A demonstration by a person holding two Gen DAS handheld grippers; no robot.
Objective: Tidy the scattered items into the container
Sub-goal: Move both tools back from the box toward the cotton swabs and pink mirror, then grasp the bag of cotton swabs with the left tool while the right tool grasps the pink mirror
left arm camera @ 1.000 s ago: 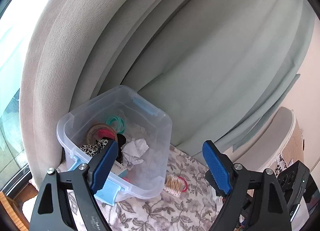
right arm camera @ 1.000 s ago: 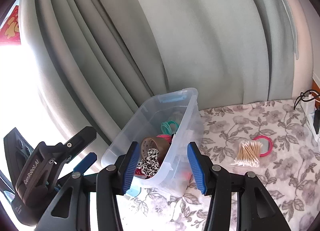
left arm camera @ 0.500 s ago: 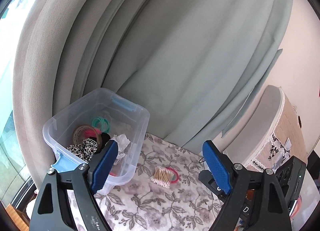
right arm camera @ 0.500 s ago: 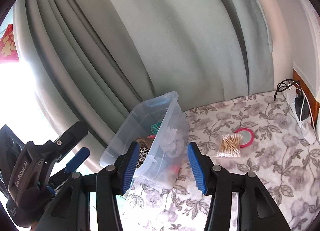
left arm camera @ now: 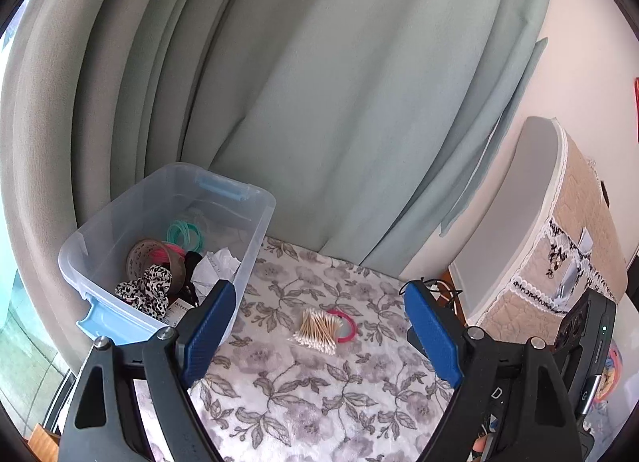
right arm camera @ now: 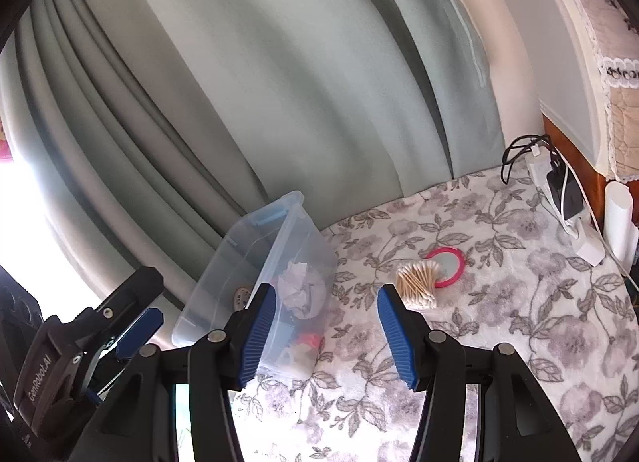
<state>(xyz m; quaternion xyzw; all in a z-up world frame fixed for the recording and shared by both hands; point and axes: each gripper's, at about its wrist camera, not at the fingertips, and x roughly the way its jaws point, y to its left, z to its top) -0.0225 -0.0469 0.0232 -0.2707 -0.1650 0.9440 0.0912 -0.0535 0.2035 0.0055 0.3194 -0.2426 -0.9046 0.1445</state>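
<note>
While both grippers hang empty above the floral cloth (left arm camera: 319, 390), two task items lie outside the container. One bundle of cotton swabs (left arm camera: 318, 326) rests near the cloth's centre, overlapping one pink ring (left arm camera: 348, 325) at its 3 o'clock side; the ring looks like a roll of tape, though the view is too small to be sure. The clear plastic bin (left arm camera: 255, 238) with blue latches stands at 9 o'clock from the swabs, against the curtain (left arm camera: 319, 82).

Handling, as a judgement: the swabs are very light, loose and thin, so a pinch across the middle of the bundle, at right angles to the sticks, should gather most of them; a pinch near the tips would likely let them fan out and spill. The ring is light and stiff and can be taken across its rim.

Counted inside the bin: one leopard-print scrunchie (left arm camera: 149, 290), one brown tape roll (left arm camera: 143, 258), one set of teal hair bands (left arm camera: 185, 233), one crumpled paper (left arm camera: 217, 268), plus pink and black pieces too overlapped to count.

Left gripper (left arm camera: 315, 342): fingers spread wide, nothing between them. Right gripper (right arm camera: 325, 336): likewise parted, holding nothing.
</note>
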